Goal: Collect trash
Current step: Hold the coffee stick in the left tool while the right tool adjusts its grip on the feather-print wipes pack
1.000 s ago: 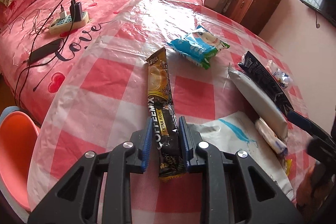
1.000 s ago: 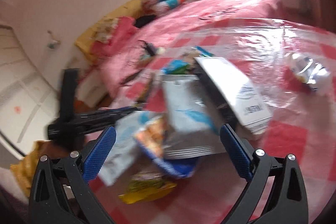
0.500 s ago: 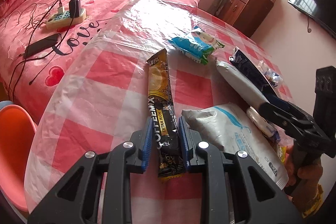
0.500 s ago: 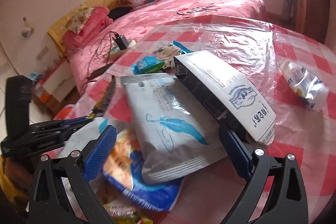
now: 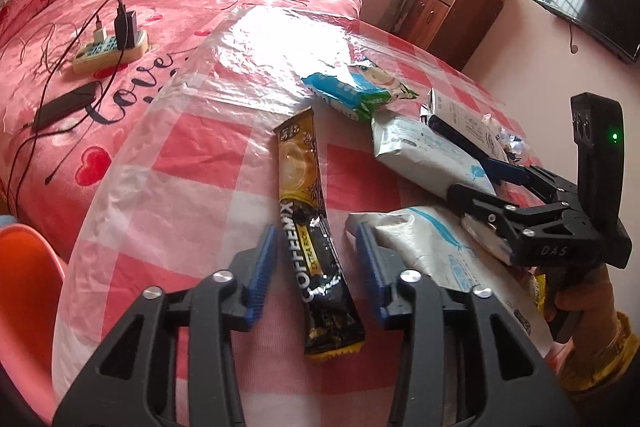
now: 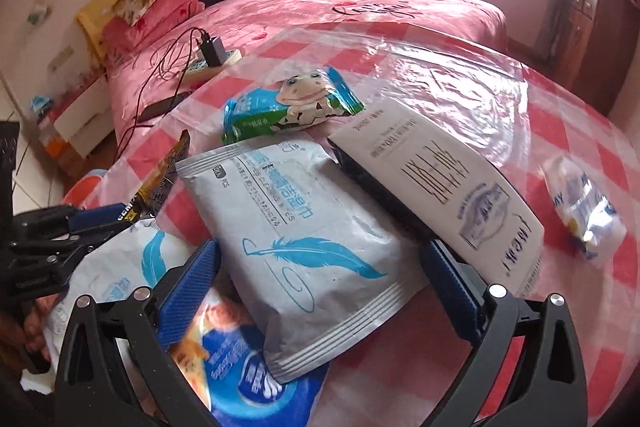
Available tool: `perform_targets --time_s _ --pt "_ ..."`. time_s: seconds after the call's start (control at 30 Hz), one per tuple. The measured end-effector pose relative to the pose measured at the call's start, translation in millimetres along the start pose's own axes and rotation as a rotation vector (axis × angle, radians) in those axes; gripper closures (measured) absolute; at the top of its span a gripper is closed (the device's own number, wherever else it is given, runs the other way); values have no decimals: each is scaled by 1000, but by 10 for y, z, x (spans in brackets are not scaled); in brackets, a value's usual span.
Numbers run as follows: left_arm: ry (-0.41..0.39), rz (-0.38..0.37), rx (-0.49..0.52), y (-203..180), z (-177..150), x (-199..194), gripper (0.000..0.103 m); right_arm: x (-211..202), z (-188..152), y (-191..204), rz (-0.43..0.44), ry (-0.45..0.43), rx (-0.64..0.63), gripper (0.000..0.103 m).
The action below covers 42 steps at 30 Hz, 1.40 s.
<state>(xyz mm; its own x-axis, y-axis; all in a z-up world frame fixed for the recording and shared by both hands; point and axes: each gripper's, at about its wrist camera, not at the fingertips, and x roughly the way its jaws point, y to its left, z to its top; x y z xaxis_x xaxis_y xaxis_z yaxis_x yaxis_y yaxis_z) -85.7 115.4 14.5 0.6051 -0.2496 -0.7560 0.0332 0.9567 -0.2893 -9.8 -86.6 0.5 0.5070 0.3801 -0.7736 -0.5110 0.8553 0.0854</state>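
A black and gold coffee sachet lies flat on the pink checked table. My left gripper straddles its lower half; the jaws are opening and the pads stand clear of it. My right gripper is wide open around a white wipes pack with a blue feather, without pressing it. A white box leans on that pack by the right finger. In the left wrist view the right gripper reaches over the same pack, held by a hand.
A blue and green cow packet lies further back, a second feather pack and a blue snack bag nearer, a clear wrapper far right. Beyond are the bed with a power strip and an orange chair.
My left jaws have opened off the coffee sachet, which now rests on the table. My right gripper has moved in low over the pile, around the feather pack.
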Motion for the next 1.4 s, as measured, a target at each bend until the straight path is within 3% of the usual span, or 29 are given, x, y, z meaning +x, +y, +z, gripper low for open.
perform_targets --time_s 0.3,0.57,0.73,0.9,1.13,1.2,1.27,1.4 --pt "-31 46 55 -61 20 50 56 15 80 66 6 65 -66 4" --pt "-33 99 70 -101 10 61 73 132 252 195 20 121 -217 4" --pt "-32 106 71 -108 10 63 75 252 321 135 75 141 -194 4" --pt "-31 102 61 -78 19 57 76 253 290 173 47 126 -186 6" --pt "-24 86 35 -37 27 47 77 134 209 166 11 80 -128 17" --pt "-25 83 29 -26 24 38 77 67 190 169 9 58 -114 23" --pt "-26 75 14 4 25 28 77 -54 195 184 10 26 -97 37" --pt "-34 64 1 21 18 -16 78 -90 168 218 4 31 -98 42"
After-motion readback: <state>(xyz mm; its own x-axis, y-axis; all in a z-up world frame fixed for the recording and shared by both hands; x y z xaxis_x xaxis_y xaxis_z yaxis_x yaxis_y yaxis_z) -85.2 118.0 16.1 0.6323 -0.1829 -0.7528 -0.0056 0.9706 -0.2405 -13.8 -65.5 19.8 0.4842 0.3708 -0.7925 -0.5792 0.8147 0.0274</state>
